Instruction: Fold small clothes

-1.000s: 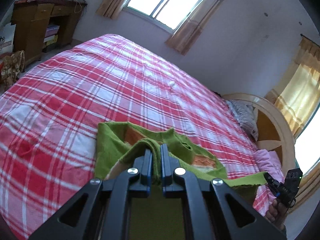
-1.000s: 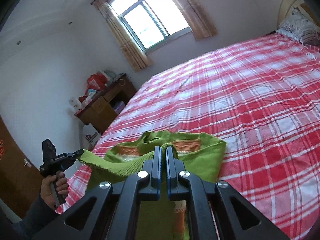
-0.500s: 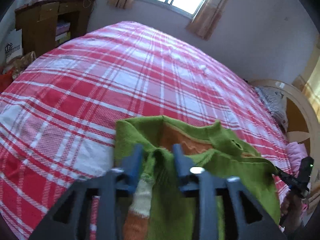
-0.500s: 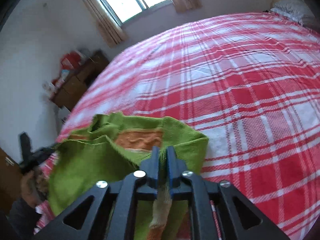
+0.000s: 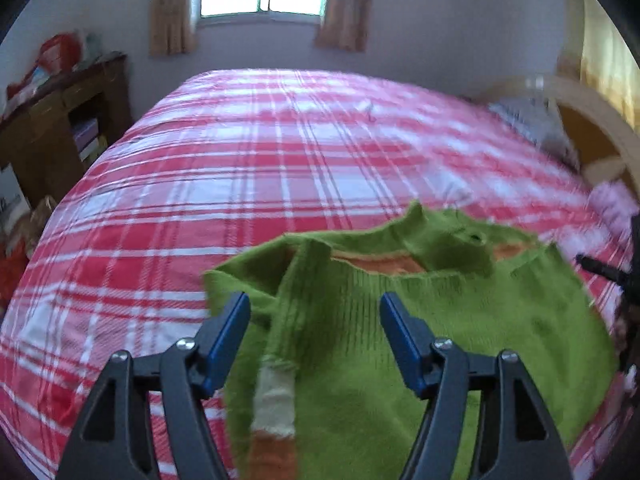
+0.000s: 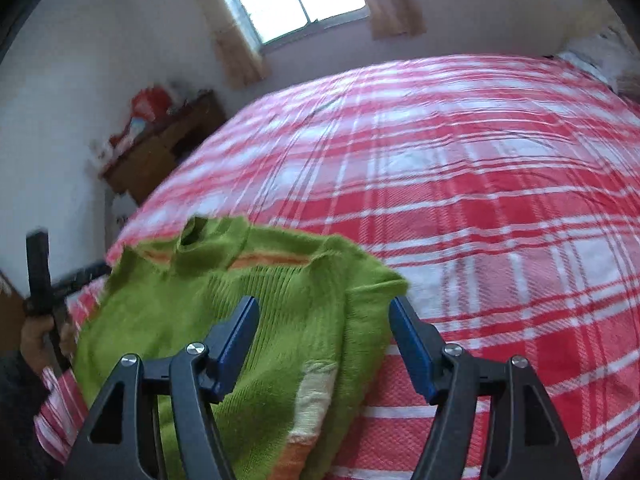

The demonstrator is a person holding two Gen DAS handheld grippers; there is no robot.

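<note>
green sweater (image 5: 440, 340) under both opening tools, unpinched

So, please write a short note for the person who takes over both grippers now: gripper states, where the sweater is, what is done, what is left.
Left gripper: jaws opening, pads clear of the knit.
Right gripper: jaws opening, holding nothing.
Green sweater: lies on the plaid bed, near edge, folded over itself, striped sleeves on top.
Done: one fold laid down, released.
Left: probably another fold, then smoothing.
</note>
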